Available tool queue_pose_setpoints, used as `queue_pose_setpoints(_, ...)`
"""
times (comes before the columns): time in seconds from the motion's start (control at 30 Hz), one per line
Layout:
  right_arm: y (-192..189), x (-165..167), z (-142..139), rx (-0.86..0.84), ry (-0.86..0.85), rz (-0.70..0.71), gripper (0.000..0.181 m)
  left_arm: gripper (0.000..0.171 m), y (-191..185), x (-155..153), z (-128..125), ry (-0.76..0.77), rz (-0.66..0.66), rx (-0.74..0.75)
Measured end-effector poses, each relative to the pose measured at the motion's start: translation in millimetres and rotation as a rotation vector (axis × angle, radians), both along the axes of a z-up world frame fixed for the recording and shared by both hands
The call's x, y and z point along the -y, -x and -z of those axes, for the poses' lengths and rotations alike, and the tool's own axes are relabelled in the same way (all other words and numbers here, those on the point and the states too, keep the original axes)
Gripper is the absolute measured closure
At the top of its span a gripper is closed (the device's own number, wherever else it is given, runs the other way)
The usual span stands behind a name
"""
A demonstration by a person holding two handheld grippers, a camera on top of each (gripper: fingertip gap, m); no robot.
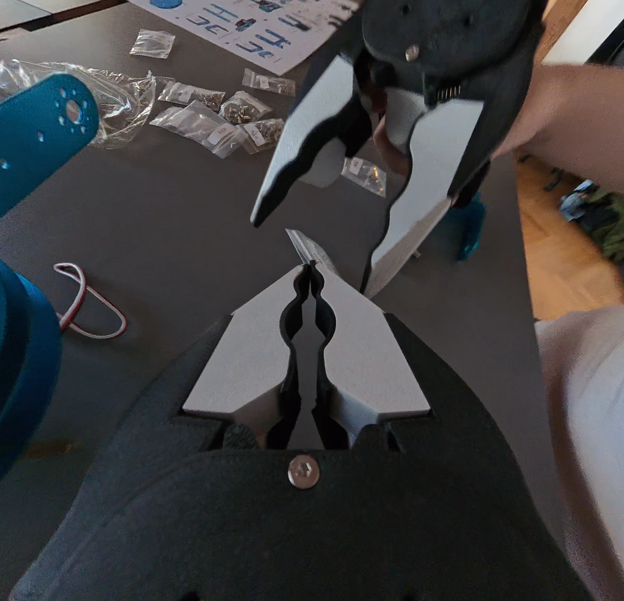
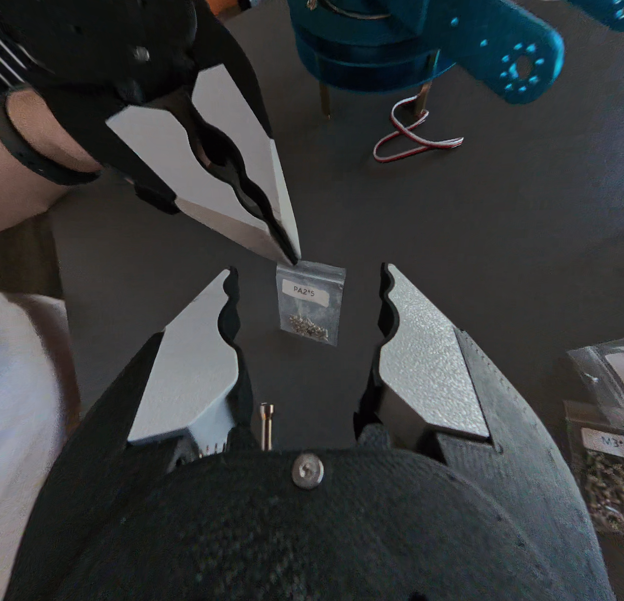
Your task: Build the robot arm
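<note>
A blue bracket assembly [image 2: 422, 37] is cut off at the top edge, blurred.

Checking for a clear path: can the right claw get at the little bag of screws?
Probably yes. The right claw is open, and the bag hangs between its fingers, pinched at the top corner by the left claw.

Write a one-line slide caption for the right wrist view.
Left gripper pinches the top corner of a small clear bag of screws between the open right gripper's fingers, above a dark table.
</note>
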State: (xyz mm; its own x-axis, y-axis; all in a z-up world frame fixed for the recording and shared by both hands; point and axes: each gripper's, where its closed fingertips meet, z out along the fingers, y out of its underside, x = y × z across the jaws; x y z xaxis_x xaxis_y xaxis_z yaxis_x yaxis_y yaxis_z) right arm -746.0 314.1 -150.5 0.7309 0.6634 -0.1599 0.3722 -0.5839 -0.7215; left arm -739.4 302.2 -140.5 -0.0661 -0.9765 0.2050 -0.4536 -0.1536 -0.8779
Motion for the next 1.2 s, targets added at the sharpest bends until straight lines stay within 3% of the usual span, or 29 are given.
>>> queue_pose_setpoints(0.1,8.0,7.5,12.3,0.138,-0.001,0.034,0.093,0.171,1.1,5.6,-4.2,0.099,-0.001,0.017)
queue_pose_setpoints(0.23,14.7,7.8,18.8,0.257,-0.023,0.067,0.093,0.171,-0.2,9.5,1.3,0.111,-0.029,-0.029)
queue_pose_setpoints(0.47,20.6,4.6,26.9,0.269,-0.013,0.135,0.097,0.171,8.2,8.4,9.4,0.137,-0.061,-0.076)
queue_pose_setpoints(0.77,15.7,6.0,17.3,0.257,-0.101,0.154,0.105,0.171,-0.1,24.9,-7.9,0.203,0.004,-0.046)
queue_pose_setpoints(0.97,-18.5,30.9,-17.5,0.104,-0.193,0.234,0.100,0.171,-24.3,28.5,-23.3,0.087,0.035,-0.086)
queue_pose_setpoints(1.2,-122.7,123.3,-43.5,0.070,-0.296,0.335,0.099,0.171,-65.6,25.5,-29.6,0.003,-0.036,-0.116)
